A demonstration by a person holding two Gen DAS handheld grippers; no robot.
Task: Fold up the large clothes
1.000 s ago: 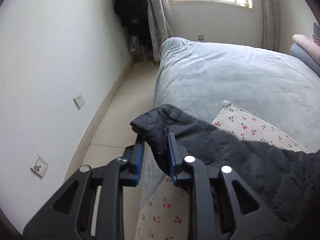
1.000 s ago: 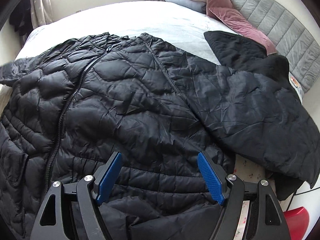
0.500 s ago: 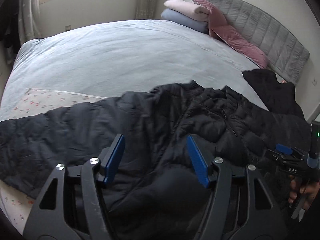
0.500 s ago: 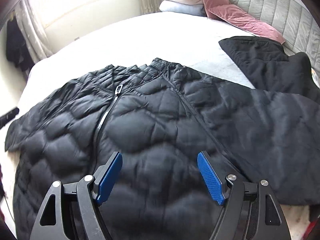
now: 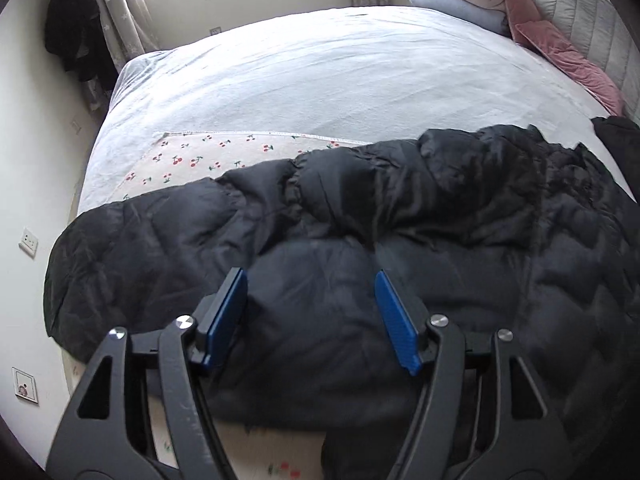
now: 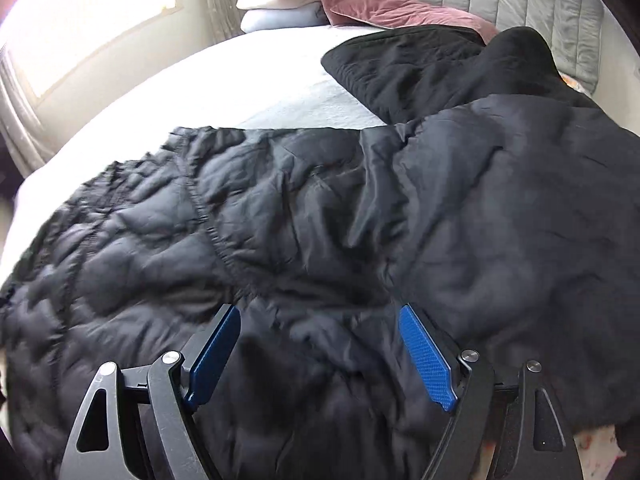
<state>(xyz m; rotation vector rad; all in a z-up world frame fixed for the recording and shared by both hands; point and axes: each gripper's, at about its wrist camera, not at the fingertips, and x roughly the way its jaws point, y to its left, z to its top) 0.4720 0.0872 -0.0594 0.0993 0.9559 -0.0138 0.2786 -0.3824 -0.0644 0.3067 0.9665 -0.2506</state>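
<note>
A black quilted puffer jacket [image 5: 400, 208] lies spread on the bed, its left sleeve [image 5: 140, 240] stretched out toward the bed's left edge. My left gripper [image 5: 308, 276] hovers over the jacket near that sleeve's shoulder, jaws opening, with no fabric pinched between the blue pads. In the right wrist view the jacket's body [image 6: 160, 240] and its right sleeve [image 6: 500, 200] fill the frame. My right gripper [image 6: 319, 310] hangs just above the seam where sleeve meets body, jaws wide and opening, and holds nothing.
A cherry-print cloth [image 5: 192, 160] lies under the jacket on the pale blue blanket [image 5: 320, 68]. Another black garment [image 6: 420, 68] lies by the grey headboard [image 6: 520, 4]. Folded bedding [image 5: 460, 0] and a pink quilt [image 5: 560, 48] sit at the head. A wall with sockets [image 5: 29, 240] runs left.
My left gripper let go of the sleeve cuff, opened and swung from the bed's edge to above the jacket. The right gripper shifted right, toward the right sleeve.
</note>
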